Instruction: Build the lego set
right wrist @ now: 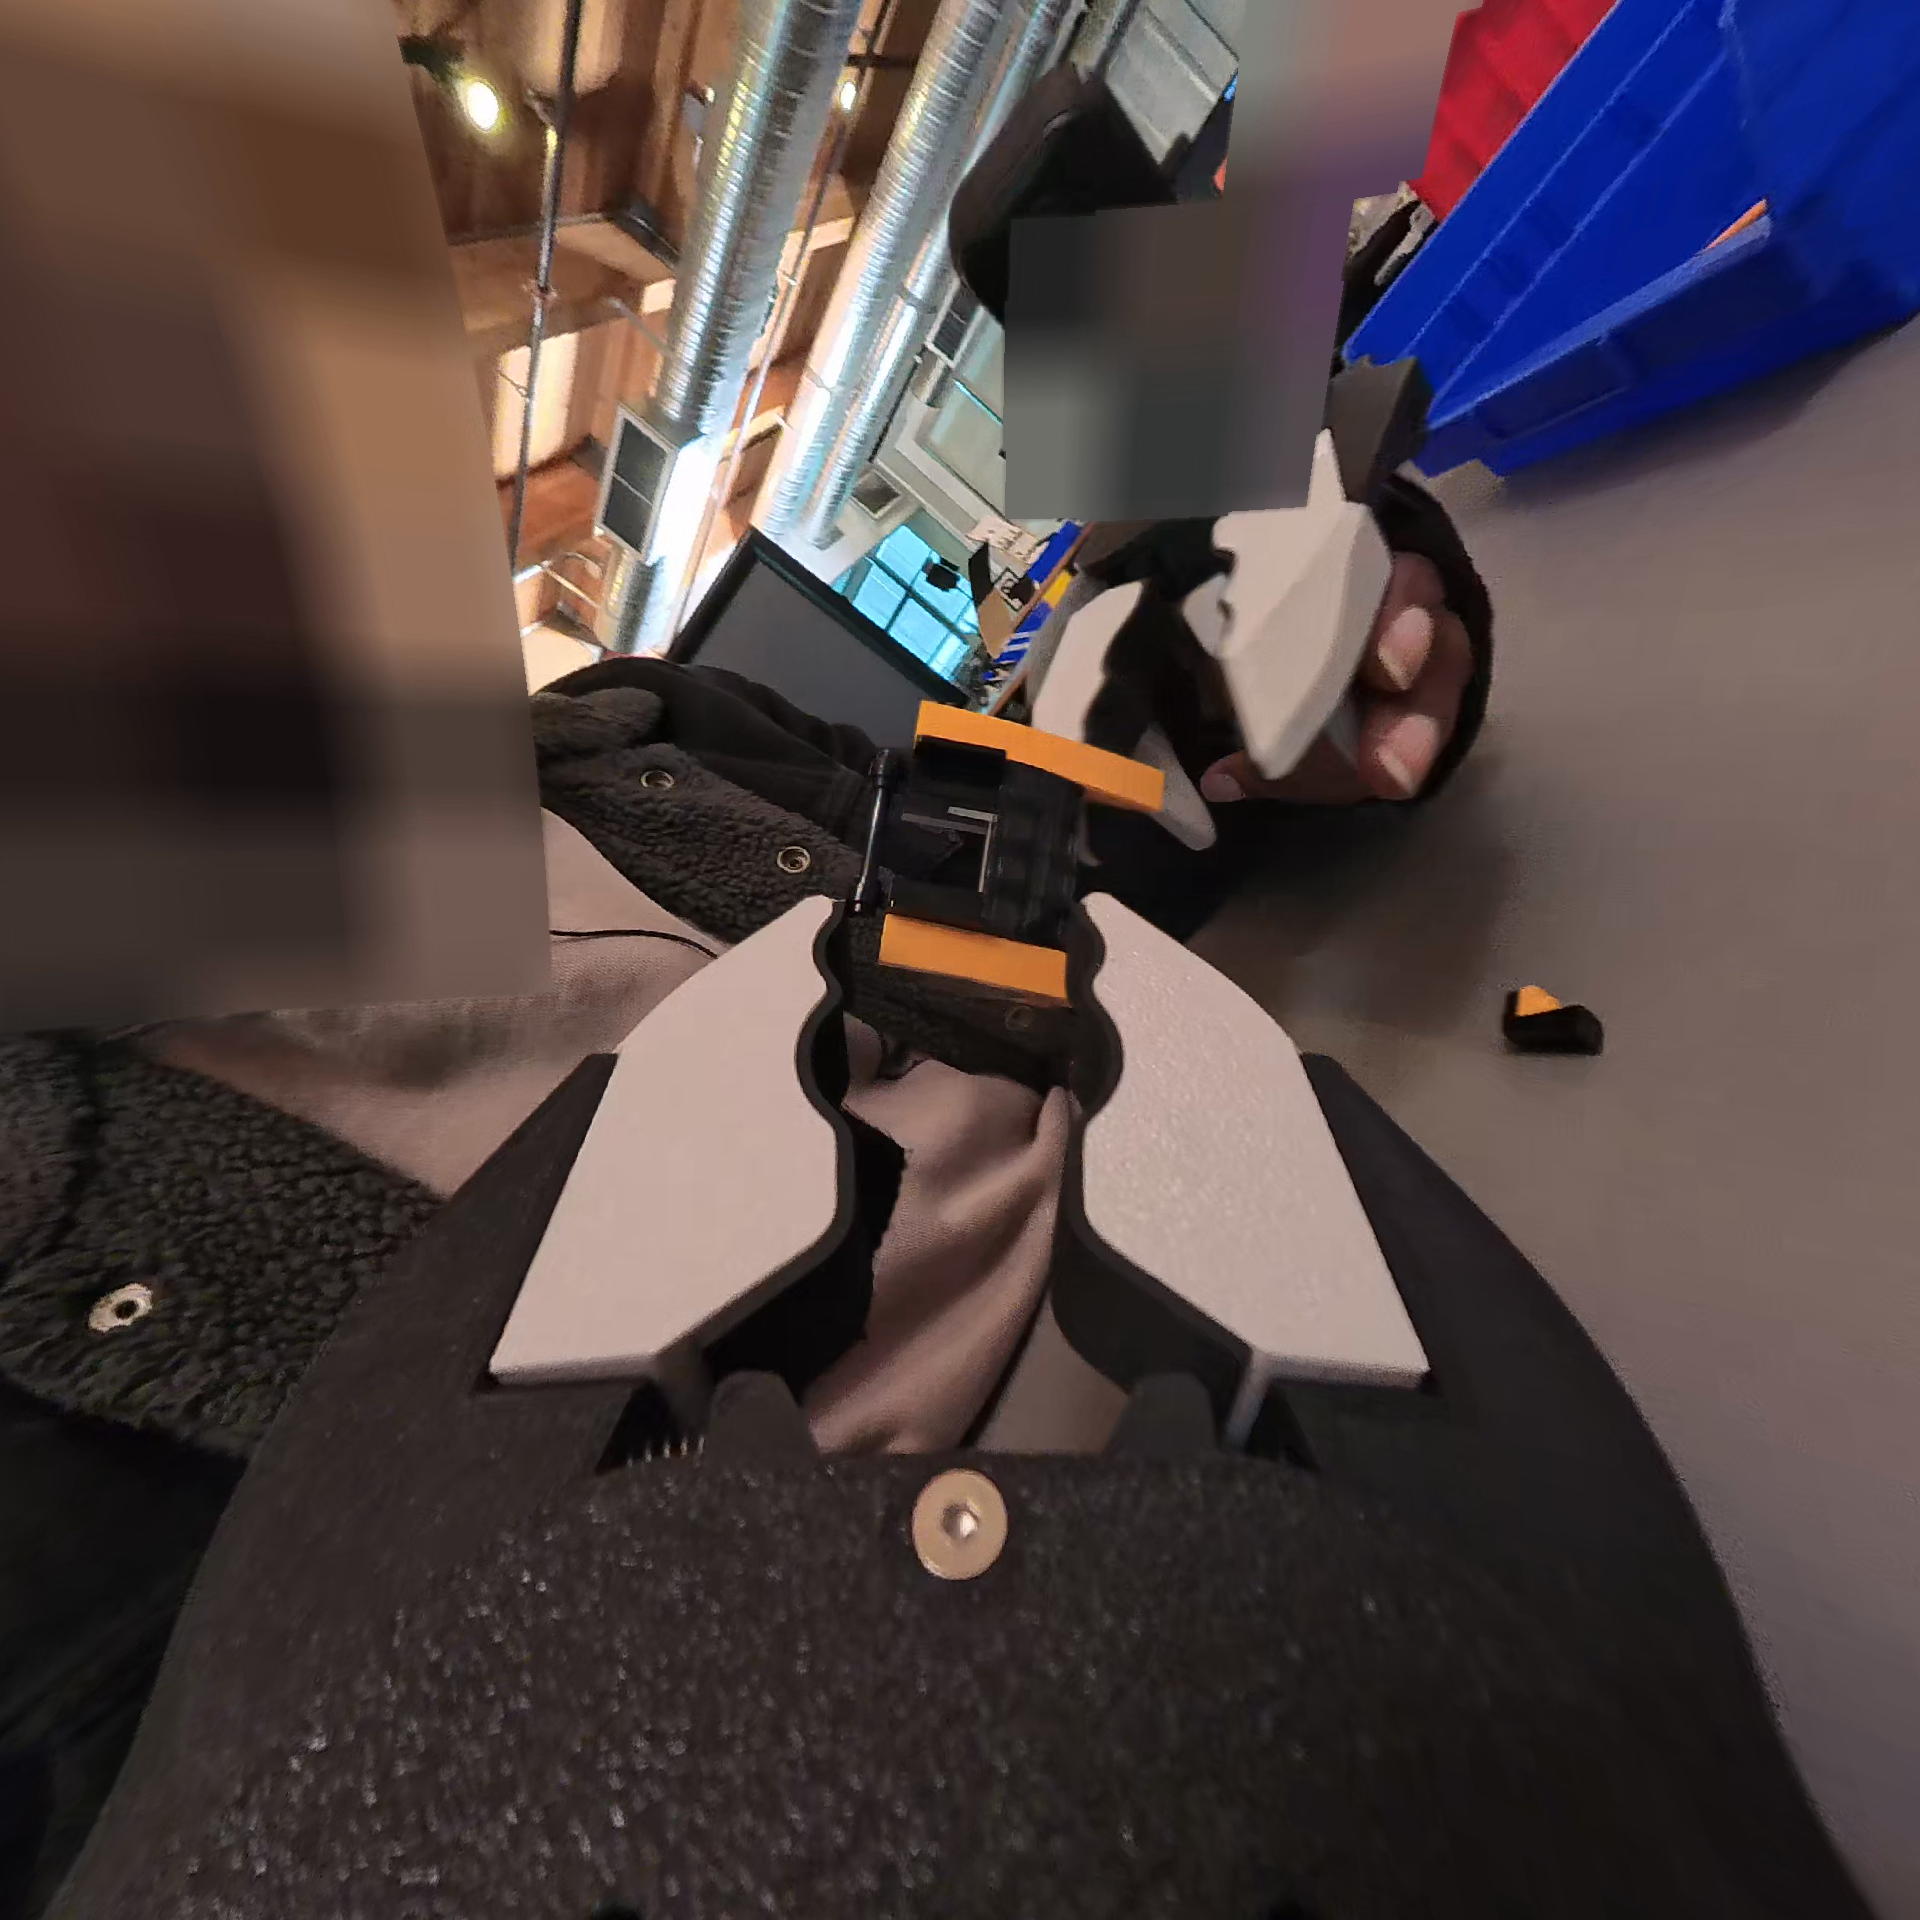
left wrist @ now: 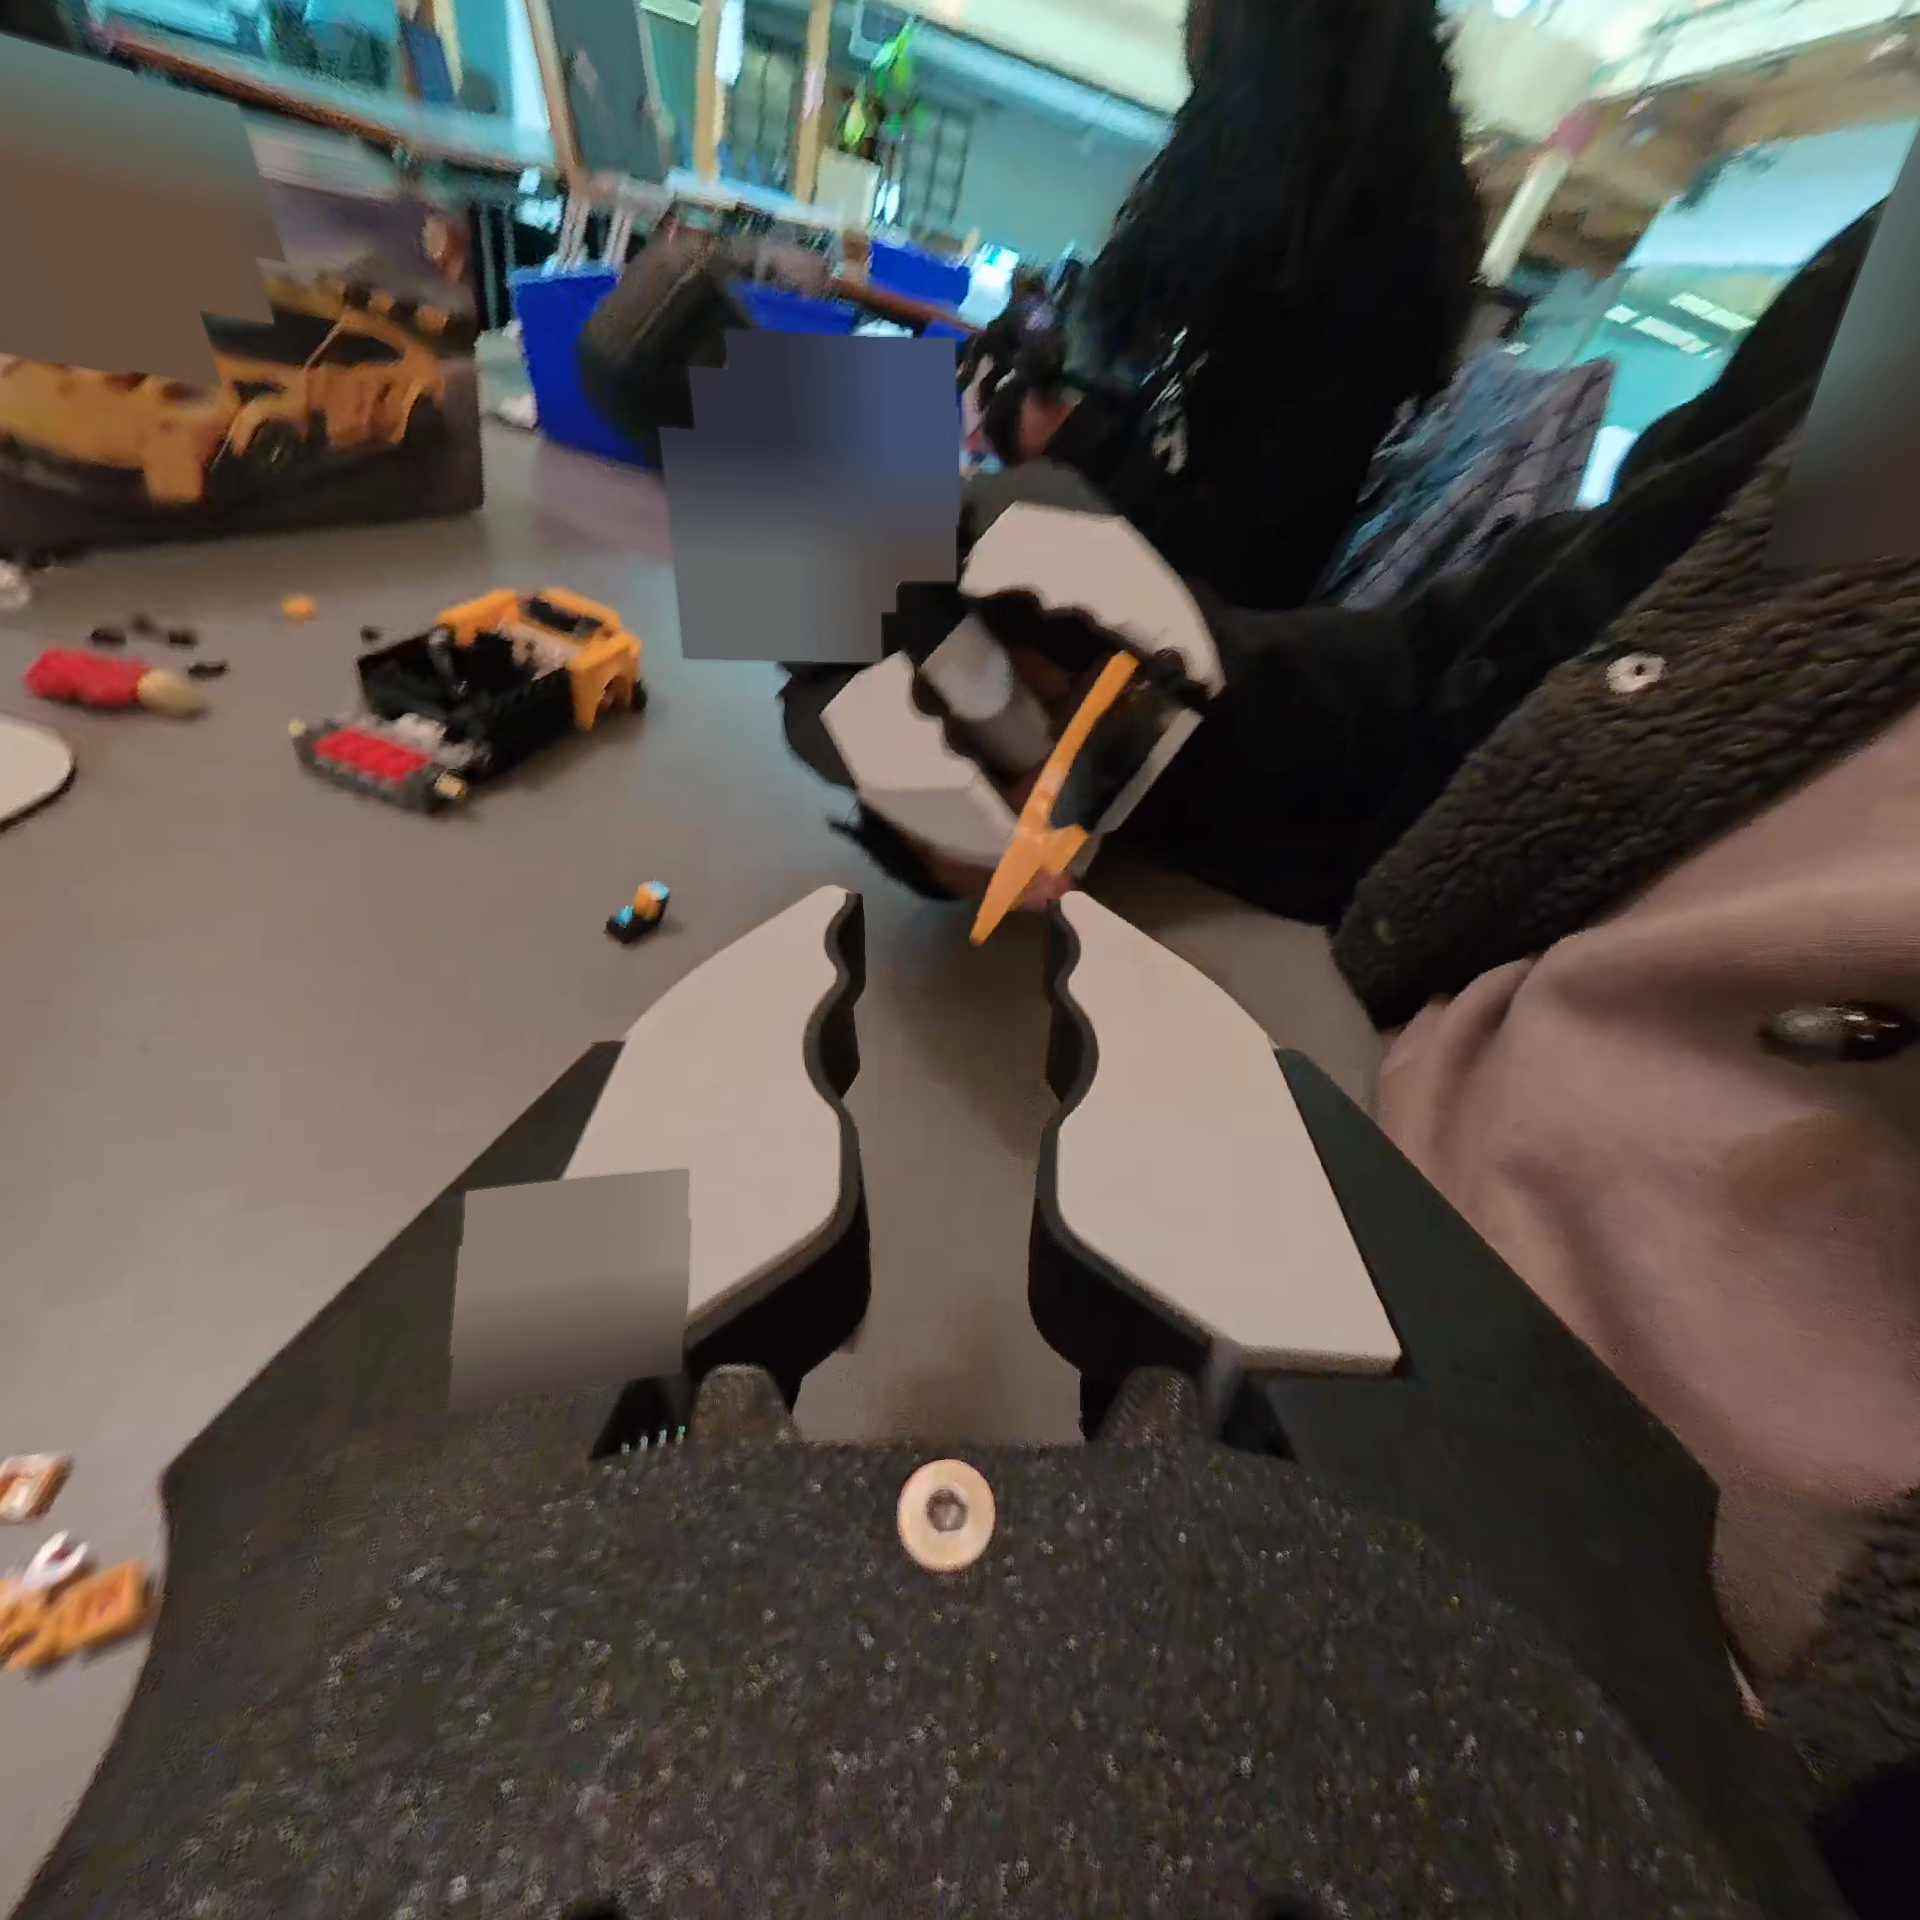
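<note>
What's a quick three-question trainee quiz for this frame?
1. True or false: the left gripper is holding a piece.
2. The orange-and-black sub-assembly sits in: A) the left gripper; B) the right gripper; C) neither.
3. Fill in: the part-built car rests on the grey ___.

Key: 1 false, it is open and empty; 2 B; 3 table.
</note>
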